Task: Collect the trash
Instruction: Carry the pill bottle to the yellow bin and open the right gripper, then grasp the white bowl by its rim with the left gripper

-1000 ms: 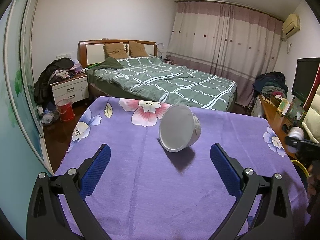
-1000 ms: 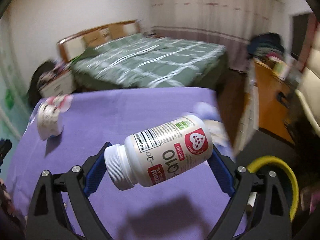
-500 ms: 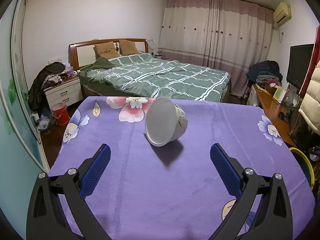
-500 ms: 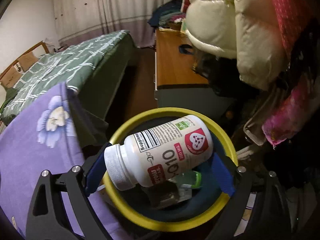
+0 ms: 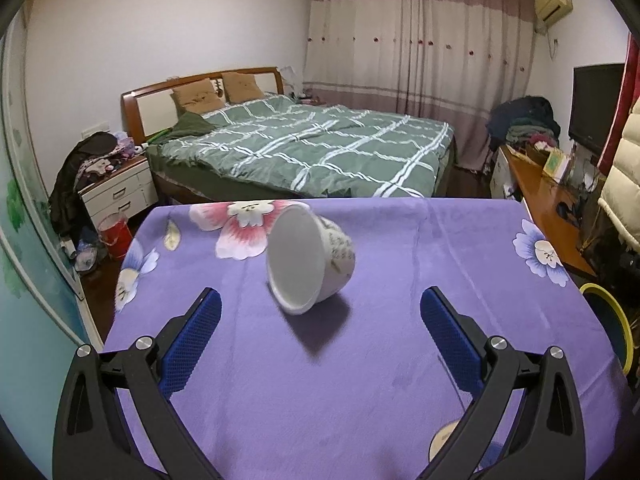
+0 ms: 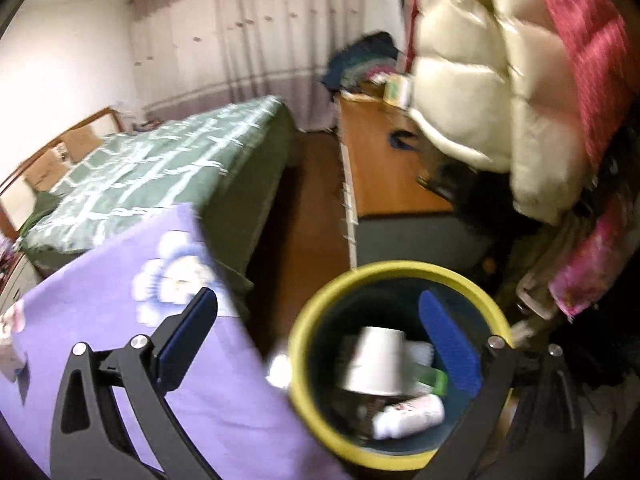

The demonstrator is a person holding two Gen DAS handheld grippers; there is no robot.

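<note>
The right tongs (image 6: 318, 336) are opening wide with nothing between them, above the yellow-rimmed bin (image 6: 320, 296), where a white supplement bottle (image 6: 408, 414) lies among other trash. The paper bowl (image 5: 310, 264) lies tipped on the purple worktop (image 5: 320, 380), apart from the wide, empty left tongs (image 5: 320, 334), so it looks like the one piece left.

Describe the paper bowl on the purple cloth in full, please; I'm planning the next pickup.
The paper bowl is white, seemingly thin paper or plastic, with faint printed markings on its outer wall. It lies tipped on its side on the purple flowered tablecloth, its empty, plain white inside facing the left claw's camera, casting a shadow below. Only the cloth touches it. It sits ahead of the open left claw, not between the pads.
</note>
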